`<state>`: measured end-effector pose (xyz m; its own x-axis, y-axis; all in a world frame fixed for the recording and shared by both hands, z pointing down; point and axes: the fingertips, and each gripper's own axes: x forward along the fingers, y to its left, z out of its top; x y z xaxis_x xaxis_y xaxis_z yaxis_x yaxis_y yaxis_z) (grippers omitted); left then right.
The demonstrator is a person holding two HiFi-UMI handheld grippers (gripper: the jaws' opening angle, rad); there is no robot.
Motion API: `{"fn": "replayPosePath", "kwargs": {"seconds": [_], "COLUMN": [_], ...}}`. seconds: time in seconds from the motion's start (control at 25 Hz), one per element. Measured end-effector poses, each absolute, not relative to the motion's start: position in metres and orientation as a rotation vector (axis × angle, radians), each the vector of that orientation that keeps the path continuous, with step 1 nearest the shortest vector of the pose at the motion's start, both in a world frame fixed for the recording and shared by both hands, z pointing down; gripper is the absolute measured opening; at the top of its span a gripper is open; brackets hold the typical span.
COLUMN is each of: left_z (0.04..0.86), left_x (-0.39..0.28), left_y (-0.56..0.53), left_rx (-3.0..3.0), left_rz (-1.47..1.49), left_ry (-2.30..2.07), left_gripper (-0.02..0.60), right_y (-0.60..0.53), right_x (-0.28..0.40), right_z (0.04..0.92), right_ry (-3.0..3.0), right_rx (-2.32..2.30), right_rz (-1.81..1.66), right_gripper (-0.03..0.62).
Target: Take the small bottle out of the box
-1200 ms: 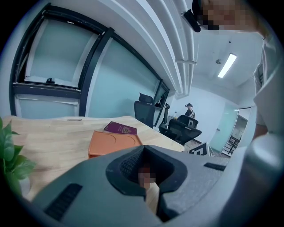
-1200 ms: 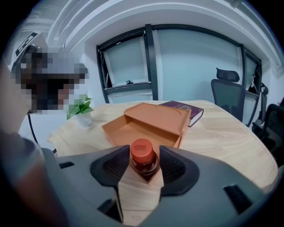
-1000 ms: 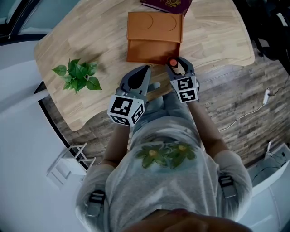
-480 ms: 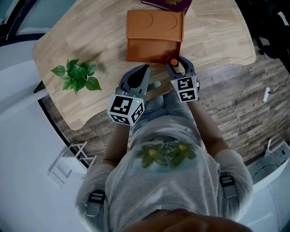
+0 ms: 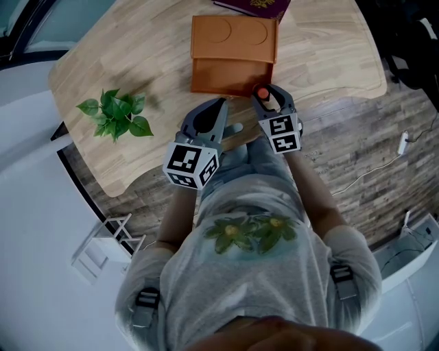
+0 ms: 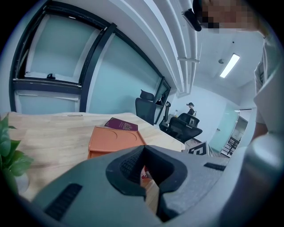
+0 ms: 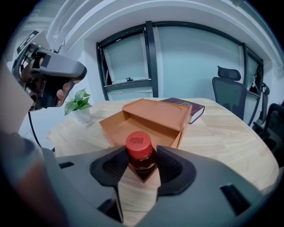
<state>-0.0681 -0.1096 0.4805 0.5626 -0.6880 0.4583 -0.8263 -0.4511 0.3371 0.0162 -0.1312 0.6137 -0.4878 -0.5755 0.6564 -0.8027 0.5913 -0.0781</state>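
At the centre of the head view, just above the person's shirt, nothing has shifted over the last second. The right gripper [image 7: 141, 165] stays clamped on the small bottle [image 7: 139, 146], whose red cap pokes up between the jaws. It is held over the near edge of the wooden table [image 5: 137, 62], just in front of the open orange box [image 5: 233, 51] and clear of its tray. That suggests the bottle is already out, with at most a set-down left. To its lower left, the left gripper [image 6: 143, 169] has its jaws pressed together on nothing. Counted: two grippers, one bottle and one box. One dark red book [image 5: 254, 7] lies just beyond the box at the top of the frame, and one potted plant [image 5: 118, 113] stands at the left.
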Motion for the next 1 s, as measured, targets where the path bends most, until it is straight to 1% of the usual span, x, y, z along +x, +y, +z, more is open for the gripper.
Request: {"fn": "replayPosePath", "kwargs": {"seconds": [1.0], "left_z": [0.463], "left_x": [-0.073], "left_y": [-0.11], "left_rx": [2.275], "left_rz": [0.298], "left_ry": [-1.275], "left_gripper": [0.008], "right_y": [-0.138], "right_x": [0.015], "right_z": [0.594], "right_ry": [-2.262], "right_rx": [1.066], "right_rz": [0.453], "right_gripper": [0.187]}}
